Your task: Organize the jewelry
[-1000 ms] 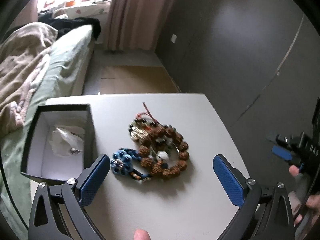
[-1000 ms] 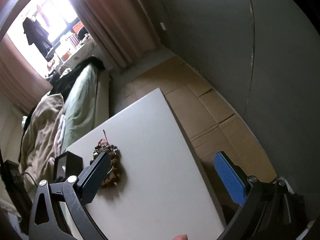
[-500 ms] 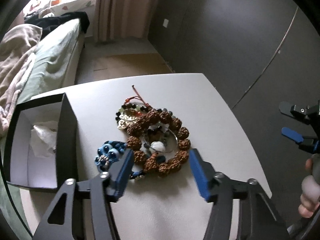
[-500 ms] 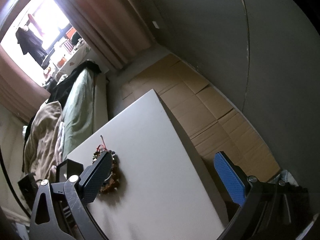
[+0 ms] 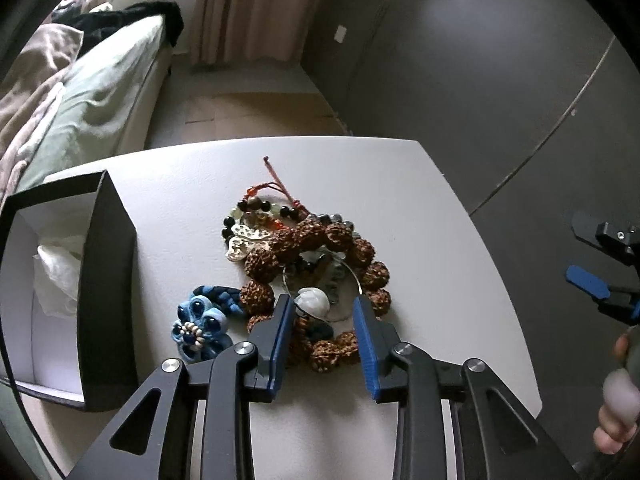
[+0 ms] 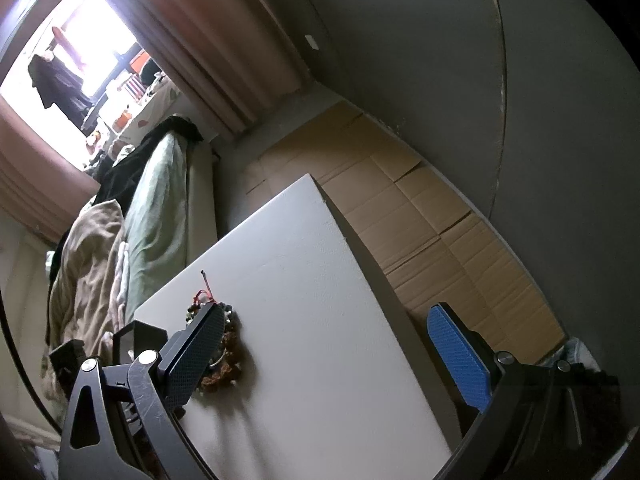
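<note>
The left gripper [image 5: 323, 312] points down at a white table [image 5: 420, 216], and its two blue-padded jaws are closing around the near edge of a jewelry pile [image 5: 308, 276]. Between the pads sits a white bead [image 5: 313, 303] with part of a brown seed-bead bracelet [image 5: 360, 252]; the pads are not yet pressing on either one.

The bracelet forms a rough ring of large knobbly beads, and inside it lie a thin wire hoop and some darker small beads. At the far side of the pile rest a pale metal butterfly charm [image 5: 245, 241], a string of small dark and green beads, and a red cord [image 5: 280, 184] that trails away across the table. Just left of the jaws lies a blue braided flower piece [image 5: 200, 325] (its braided band touches the brown beads).

Further left stands an open black box [image 5: 106, 264] with a white interior holding crumpled white paper [image 5: 56, 272].

The right gripper [image 6: 324, 350] hovers over the table's right side with its jaws wide apart and nothing between them. A hand [image 5: 614, 412] grips its handle. Beyond the table are a bed with green bedding [image 5: 92, 96] and a pink curtain [image 5: 248, 8].
</note>
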`<state>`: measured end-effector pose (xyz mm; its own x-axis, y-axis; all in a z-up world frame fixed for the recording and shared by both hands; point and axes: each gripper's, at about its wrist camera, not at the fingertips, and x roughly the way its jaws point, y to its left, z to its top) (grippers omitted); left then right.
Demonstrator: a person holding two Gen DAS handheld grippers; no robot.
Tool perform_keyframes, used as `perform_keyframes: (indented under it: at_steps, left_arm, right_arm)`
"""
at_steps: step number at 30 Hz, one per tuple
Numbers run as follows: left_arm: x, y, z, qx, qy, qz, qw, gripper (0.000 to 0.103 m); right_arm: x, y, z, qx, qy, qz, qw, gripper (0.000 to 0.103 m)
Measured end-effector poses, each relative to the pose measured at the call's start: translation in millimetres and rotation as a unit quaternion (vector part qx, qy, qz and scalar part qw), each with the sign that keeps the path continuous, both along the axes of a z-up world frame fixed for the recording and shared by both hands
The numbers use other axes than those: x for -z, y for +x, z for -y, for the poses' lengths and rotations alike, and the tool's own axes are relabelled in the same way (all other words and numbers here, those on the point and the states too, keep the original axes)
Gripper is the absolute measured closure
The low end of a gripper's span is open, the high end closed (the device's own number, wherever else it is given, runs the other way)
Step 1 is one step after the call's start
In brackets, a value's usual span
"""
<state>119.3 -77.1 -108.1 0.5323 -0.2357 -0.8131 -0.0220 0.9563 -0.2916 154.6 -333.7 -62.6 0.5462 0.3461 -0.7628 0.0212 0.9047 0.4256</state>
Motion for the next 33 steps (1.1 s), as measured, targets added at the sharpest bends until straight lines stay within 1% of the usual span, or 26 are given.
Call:
perform_keyframes:
  at_steps: [6,9,10,11,12,14,19,25,29,33]
  left_arm:
    - [3,7,-4,-0.01,-0.012,-0.005,0.9999,0.071]
    - [6,10,-13,-0.031,-0.05,-0.006,0.9983,0.071]
    - [8,12,-18,-0.041,-0.062,-0.007,0.9972,0.077]
    - [10,13,-22,-0.049,-0.065,-0.01,0.9966,0.083]
    - [12,15,-26,-0.053,-0.074,-0.011,0.9957,0.083]
    - [13,17,-28,-0.053,-0.083,-0.011,0.995,0.084]
    - [9,16,-28,-0.059,-0.084,-0.006,0.9947,0.085]
    - [-3,9,-34,-0.055,-0.12,0.007,0.9912,0.085]
    - [-3,6,-38,-0.056,-0.135,-0.001,0.9893,0.085]
    - [3,5,-35,-0.034,-0.155,-0.032,0.9868,0.085]
  right_arm:
    - [2,2,-2,-0.001,0.0,-0.004,1.0,0.0]
    - [2,3,-3,-0.003,-0.003,-0.005,1.0,0.0]
    - [2,3,-3,-0.003,-0.004,-0.005,1.0,0.0]
    - [2,4,-3,-0.004,-0.003,-0.005,1.0,0.0]
    - [2,4,-3,-0.004,-0.003,-0.006,1.0,0.0]
    - [2,5,-3,-0.005,-0.003,-0.006,1.0,0.0]
    - [2,5,-3,-0.004,-0.004,-0.007,1.0,0.0]
    - [2,5,-3,-0.005,-0.003,-0.007,1.0,0.0]
    - [3,4,-6,-0.007,-0.004,-0.009,1.0,0.0]
    - [3,2,-9,-0.009,-0.005,-0.01,1.0,0.0]
